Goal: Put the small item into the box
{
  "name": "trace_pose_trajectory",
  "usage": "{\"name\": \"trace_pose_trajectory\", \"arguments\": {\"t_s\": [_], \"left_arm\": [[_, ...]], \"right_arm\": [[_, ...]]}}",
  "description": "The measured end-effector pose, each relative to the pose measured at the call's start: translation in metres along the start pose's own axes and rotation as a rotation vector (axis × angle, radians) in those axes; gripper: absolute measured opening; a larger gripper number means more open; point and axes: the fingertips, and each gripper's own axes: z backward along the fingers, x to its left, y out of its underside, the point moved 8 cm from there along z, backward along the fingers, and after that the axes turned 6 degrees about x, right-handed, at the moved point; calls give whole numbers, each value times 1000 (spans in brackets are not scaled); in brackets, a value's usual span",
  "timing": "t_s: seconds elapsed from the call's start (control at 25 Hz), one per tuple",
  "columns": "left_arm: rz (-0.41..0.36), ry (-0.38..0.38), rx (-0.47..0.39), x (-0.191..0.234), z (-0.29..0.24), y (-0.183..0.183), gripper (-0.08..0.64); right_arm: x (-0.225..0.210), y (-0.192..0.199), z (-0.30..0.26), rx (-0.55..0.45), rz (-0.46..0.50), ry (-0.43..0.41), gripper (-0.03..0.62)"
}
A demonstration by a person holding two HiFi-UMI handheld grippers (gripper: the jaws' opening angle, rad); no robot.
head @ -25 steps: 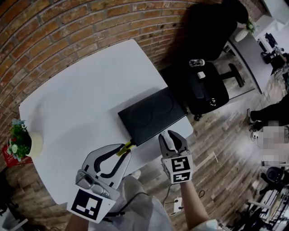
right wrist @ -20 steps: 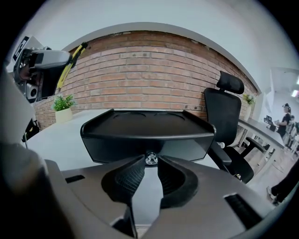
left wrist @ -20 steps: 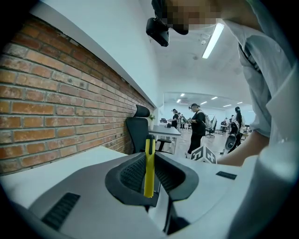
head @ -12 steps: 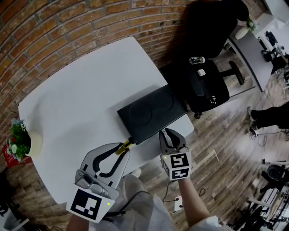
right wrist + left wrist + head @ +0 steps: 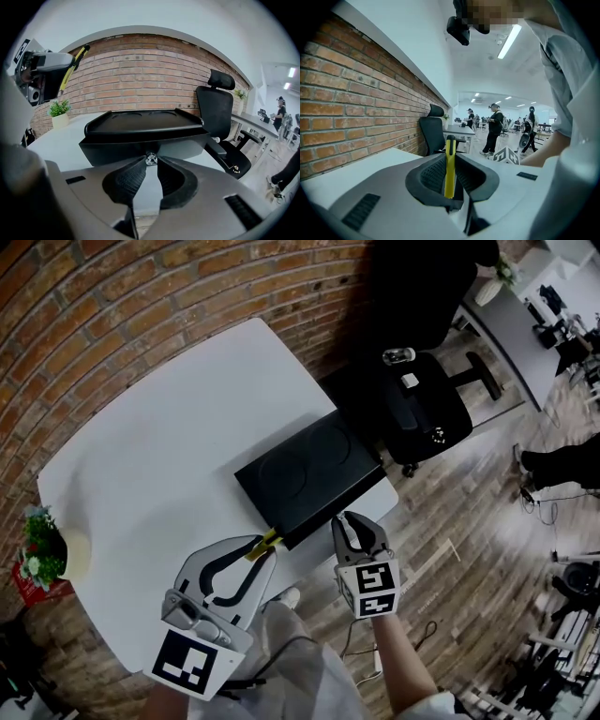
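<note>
A black box (image 5: 309, 474) lies at the near right edge of the white table (image 5: 159, 456). Its front face (image 5: 140, 140) carries a small silver knob (image 5: 150, 159). My right gripper (image 5: 150, 161) is level with that front face, and its tips pinch the knob from both sides. In the head view the right gripper (image 5: 354, 524) sits just off the table edge, below the box. My left gripper (image 5: 264, 545) is shut on a thin yellow item (image 5: 449, 168), held upright between the pads. The yellow item (image 5: 262, 545) hovers by the box's near left corner.
A potted plant (image 5: 42, 545) stands at the table's left end, close to the brick wall. A black office chair (image 5: 417, 413) stands on the wood floor right of the box. People stand farther off in the room (image 5: 494, 126).
The right gripper's jaws look a little narrower at the box's front. The left gripper keeps its hold on the yellow item and has barely moved. The head view has shifted slightly.
</note>
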Motion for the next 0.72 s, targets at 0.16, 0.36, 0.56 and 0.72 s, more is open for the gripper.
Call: {"name": "trace_pose_trajectory", "arguments": {"t_s": [0.16, 0.36, 0.56, 0.72], "left_arm": [[-25, 44, 2, -8, -9, -3, 66], [-47, 101, -2, -20, -19, -8, 66], [-72, 150, 2, -32, -26, -11, 66], [-79, 170, 0, -40, -30, -13, 66]], "right_arm": [[-3, 12, 15, 13, -31, 24, 94], [-7, 30, 37, 23, -83, 61, 93], [-11, 45, 56, 30, -122, 92, 92], [-16, 56, 64, 31, -161, 106, 91]]}}
